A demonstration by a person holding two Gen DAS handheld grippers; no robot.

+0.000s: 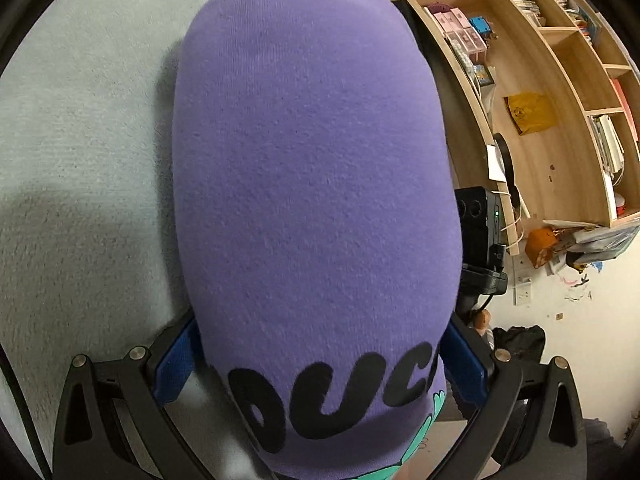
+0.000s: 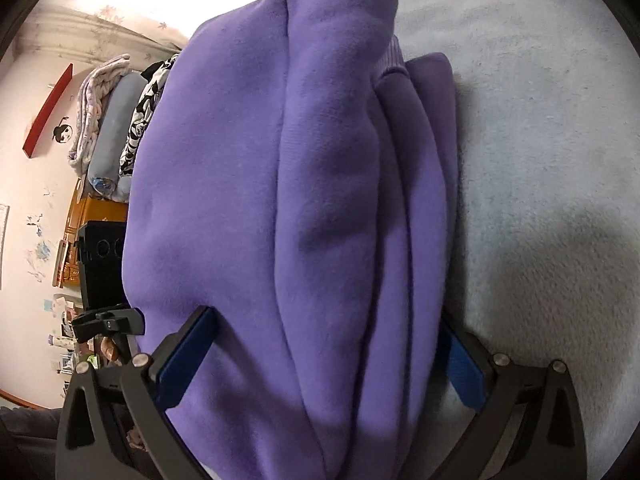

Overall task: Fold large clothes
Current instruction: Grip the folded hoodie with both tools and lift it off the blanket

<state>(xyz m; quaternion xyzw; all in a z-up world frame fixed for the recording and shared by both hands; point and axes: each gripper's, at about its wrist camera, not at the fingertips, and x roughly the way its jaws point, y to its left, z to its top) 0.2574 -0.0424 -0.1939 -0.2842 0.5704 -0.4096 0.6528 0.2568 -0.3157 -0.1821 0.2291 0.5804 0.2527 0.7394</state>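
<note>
A folded purple sweatshirt (image 1: 312, 184) with black lettering and a teal print fills the left wrist view. It lies between the blue pads of my left gripper (image 1: 320, 364), which is shut on the thick folded bundle. In the right wrist view the same purple sweatshirt (image 2: 304, 208) shows several stacked folds and a ribbed cuff. My right gripper (image 2: 328, 356) is shut on the bundle from its other end, one blue pad (image 2: 188, 356) on each side. The bundle is above a pale fleece blanket (image 2: 540, 160).
The pale blanket (image 1: 80, 160) covers the surface under the bundle. A wooden shelf unit (image 1: 560, 100) with books and boxes stands behind. The other gripper's black camera body (image 1: 480, 232) shows beside the sweatshirt. Folded linens (image 2: 112, 120) are stacked on a wooden cabinet (image 2: 96, 216).
</note>
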